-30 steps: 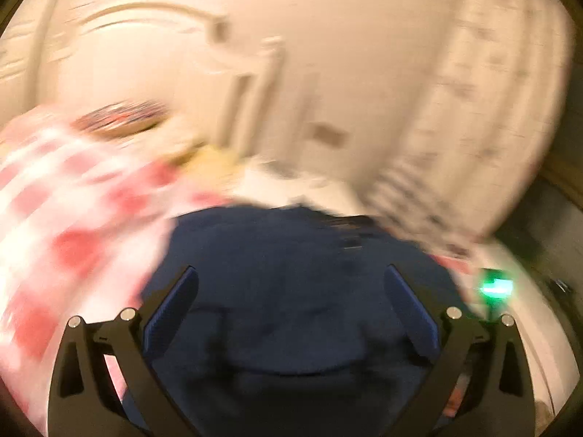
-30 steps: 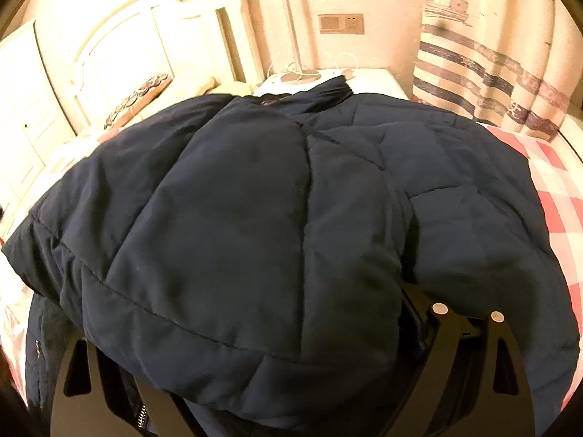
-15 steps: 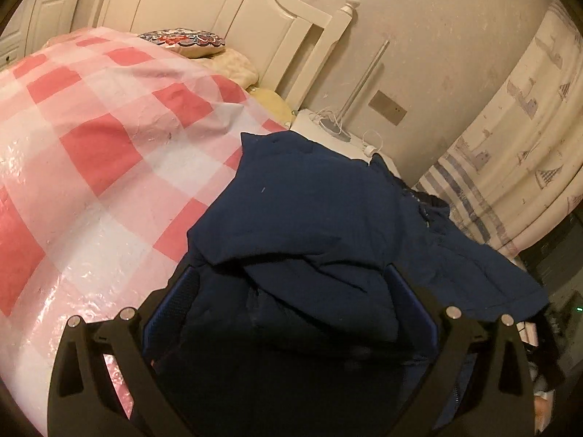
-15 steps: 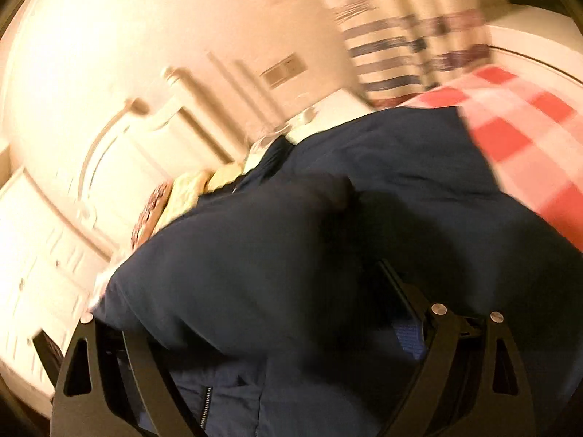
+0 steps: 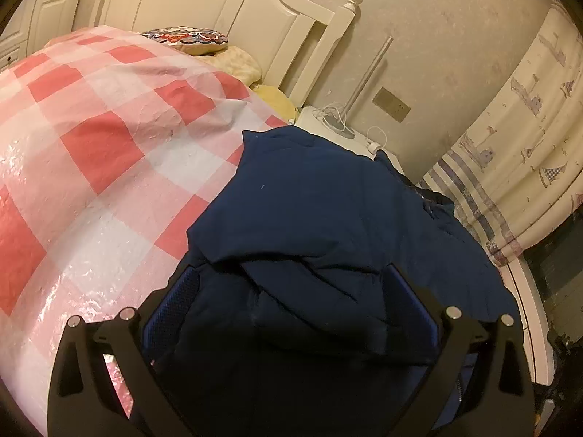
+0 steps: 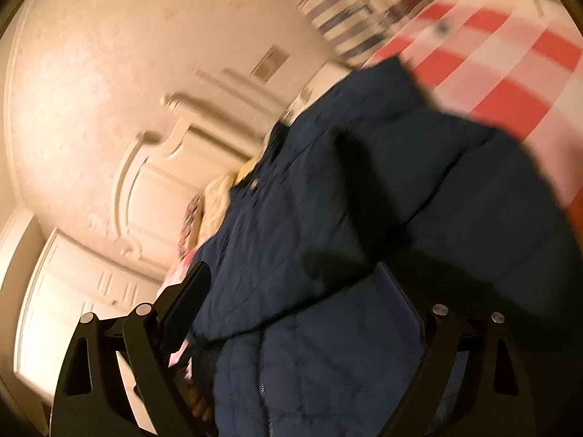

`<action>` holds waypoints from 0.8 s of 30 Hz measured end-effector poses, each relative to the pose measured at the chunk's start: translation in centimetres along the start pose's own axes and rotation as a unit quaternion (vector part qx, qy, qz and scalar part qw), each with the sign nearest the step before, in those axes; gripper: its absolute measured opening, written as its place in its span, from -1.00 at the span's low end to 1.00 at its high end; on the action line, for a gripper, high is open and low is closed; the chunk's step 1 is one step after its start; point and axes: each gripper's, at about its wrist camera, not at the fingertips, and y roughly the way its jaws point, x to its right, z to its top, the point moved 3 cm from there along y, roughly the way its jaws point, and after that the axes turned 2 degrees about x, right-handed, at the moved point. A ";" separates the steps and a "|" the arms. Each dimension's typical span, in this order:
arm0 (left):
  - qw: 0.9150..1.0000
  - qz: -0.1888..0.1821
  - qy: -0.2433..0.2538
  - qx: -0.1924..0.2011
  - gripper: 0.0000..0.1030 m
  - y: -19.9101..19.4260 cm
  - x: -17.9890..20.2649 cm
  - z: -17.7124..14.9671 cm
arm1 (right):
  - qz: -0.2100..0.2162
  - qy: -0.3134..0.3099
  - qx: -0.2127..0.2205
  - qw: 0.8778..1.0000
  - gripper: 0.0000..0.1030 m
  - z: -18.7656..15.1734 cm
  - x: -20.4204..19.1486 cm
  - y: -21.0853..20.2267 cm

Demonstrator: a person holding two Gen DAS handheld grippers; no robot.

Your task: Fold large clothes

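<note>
Two grippers frame one navy quilted jacket [image 5: 328,225], which lies heaped on a bed under a pink-and-white checked cover [image 5: 94,153]. From the left wrist camera, the jacket fills the lower centre and right of the frame, its upper layer folded over a darker layer beneath. The left gripper [image 5: 291,291] has its jaws spread wide at the bottom of the frame, blue pads facing inward, with the padded cloth bulging between them; nothing looks pinched. A white headboard [image 5: 233,11] runs across the top, a patterned cushion [image 5: 186,38] rests against it at upper left, and a sailboat-print curtain [image 5: 528,138] hangs down the right edge.

The right wrist view is tilted and blurred by motion. There the jacket [image 6: 364,218] covers the centre and lower right, its zipper running down at bottom centre. The right gripper [image 6: 295,284] also appears to have its jaws set wide, jacket fabric lying between and over them, though the blur leaves contact uncertain.
</note>
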 end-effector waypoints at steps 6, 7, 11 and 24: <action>1.000 -0.005 -0.010 0.004 0.95 -0.2 -0.2 0.0 | -0.090 -0.057 0.051 0.993 0.70 1.6 -0.3 0.8; 1.000 -0.003 -0.008 0.004 0.95 -0.1 -0.2 0.0 | -0.097 -0.062 0.048 0.992 0.66 1.8 -0.2 1.1; 1.000 0.000 -0.004 0.003 0.95 -0.2 -0.3 -0.1 | -0.107 -0.088 -0.012 0.990 -0.05 1.1 0.1 4.0; 1.000 -0.014 0.003 0.017 0.95 -0.7 0.3 -0.1 | -0.225 -0.304 0.061 0.924 -0.49 -0.1 -6.5 2.5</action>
